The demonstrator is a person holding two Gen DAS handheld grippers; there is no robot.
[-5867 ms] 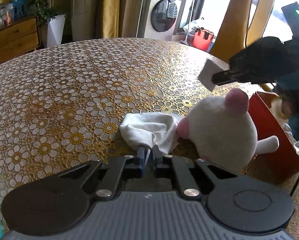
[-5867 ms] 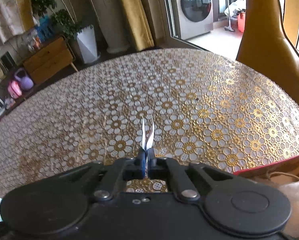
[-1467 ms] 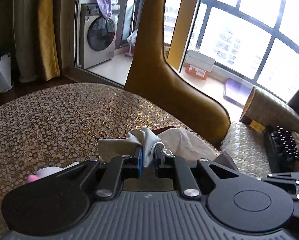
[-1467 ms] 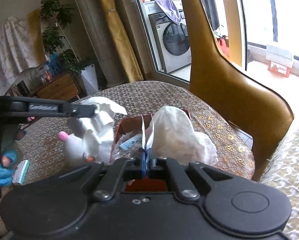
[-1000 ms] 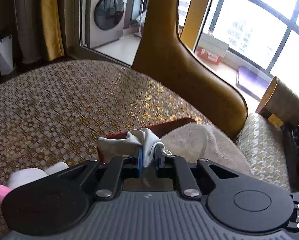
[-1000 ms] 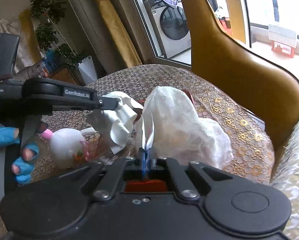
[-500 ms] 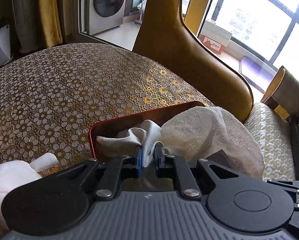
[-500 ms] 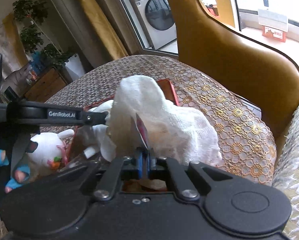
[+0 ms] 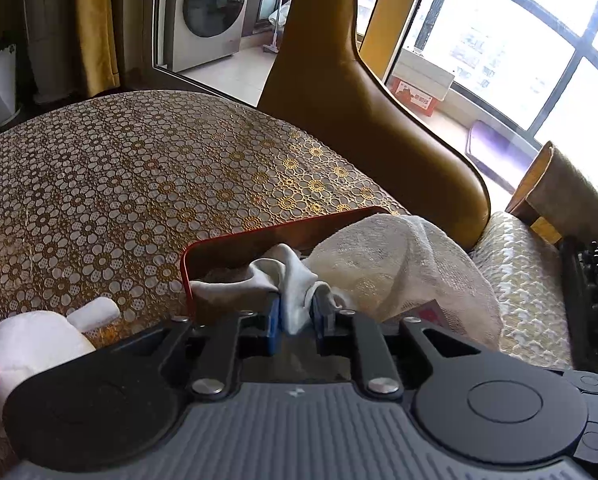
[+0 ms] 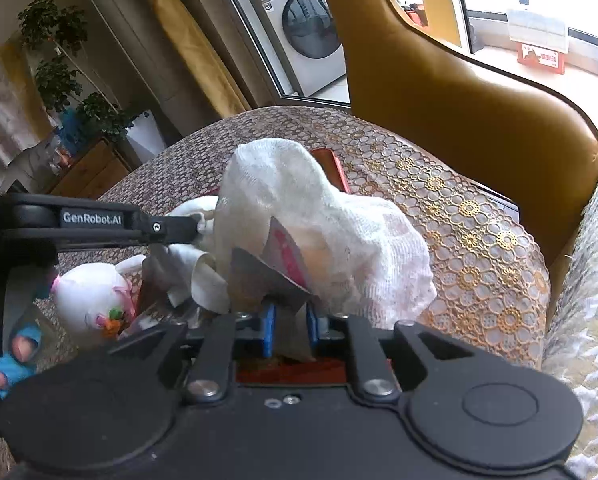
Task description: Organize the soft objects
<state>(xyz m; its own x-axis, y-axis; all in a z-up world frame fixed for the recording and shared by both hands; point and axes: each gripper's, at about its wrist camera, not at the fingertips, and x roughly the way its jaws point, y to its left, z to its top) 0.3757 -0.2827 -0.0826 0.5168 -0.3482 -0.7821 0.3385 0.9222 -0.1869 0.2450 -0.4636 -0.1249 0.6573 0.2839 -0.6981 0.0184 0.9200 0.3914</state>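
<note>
Both grippers tilt downward over a red box that sits at the edge of the desk, next to a tan leather chair.

The left gripper reaches in from the box's near side. Its fingers have just been easing apart, and a small grey-white cloth lies between them, bunched up and draping over the box's rim and into the box. The blue pads sit close on either side of the cloth; whether they press it cannot be told for sure, though it hangs there between them.

The right gripper points down into the same box from the other side. Its fingers have also just been parting, and a crumpled foil packet with a pink-and-white printed face stands between them with a visible gap on each side. The print on the packet is too small to read.

A large white gauzy cloth is heaped over the far part of the box and spills onto the desk. A white plush rabbit with pink ears lies on the desk just beside the box.

In the right wrist view the left gripper's arm bears white lettering, "GenRobot.AI". A hand in a blue fingerless glove holds that gripper.
</note>
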